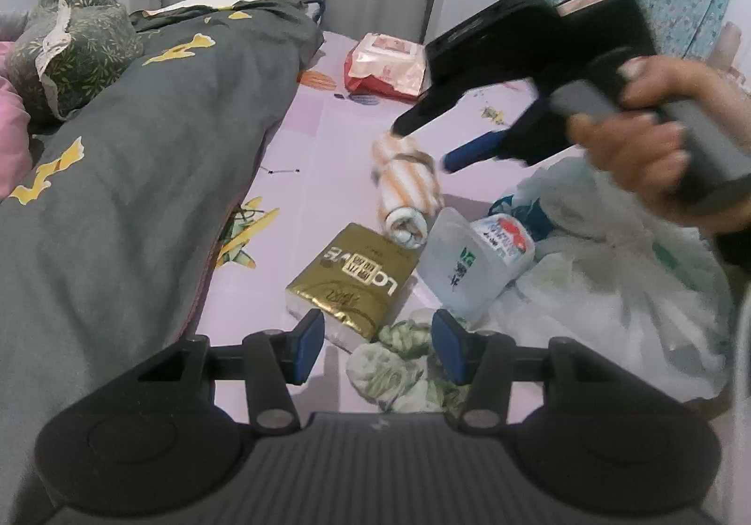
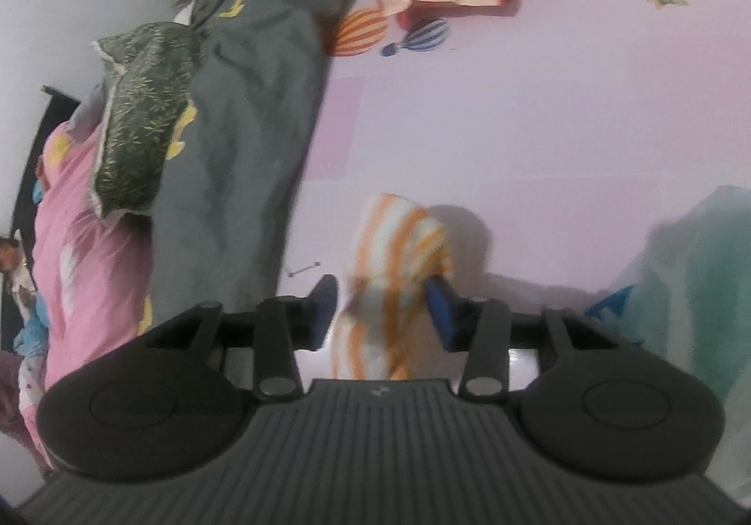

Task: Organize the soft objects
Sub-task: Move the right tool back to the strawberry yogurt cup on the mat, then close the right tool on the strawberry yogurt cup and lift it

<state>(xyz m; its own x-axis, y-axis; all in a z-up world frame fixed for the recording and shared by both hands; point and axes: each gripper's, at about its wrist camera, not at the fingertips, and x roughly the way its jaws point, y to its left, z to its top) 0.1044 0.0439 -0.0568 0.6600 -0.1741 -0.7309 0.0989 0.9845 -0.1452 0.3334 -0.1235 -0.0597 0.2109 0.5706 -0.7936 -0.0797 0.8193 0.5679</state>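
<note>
Left view: my left gripper (image 1: 378, 346) is spread, hovering over a green-print cloth (image 1: 403, 365).

Right view: my right gripper (image 2: 382, 306) straddles the rolled striped towel (image 2: 399, 271) on the bed, not clamped; a shallow bite may unroll it.

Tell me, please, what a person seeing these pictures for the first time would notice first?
The right hand-held gripper stands out, its fingers open around an orange-striped rolled towel in the middle of the pink bed sheet. Nearer the left hand-held gripper lie a gold tissue pack and a green-patterned cloth.
</note>
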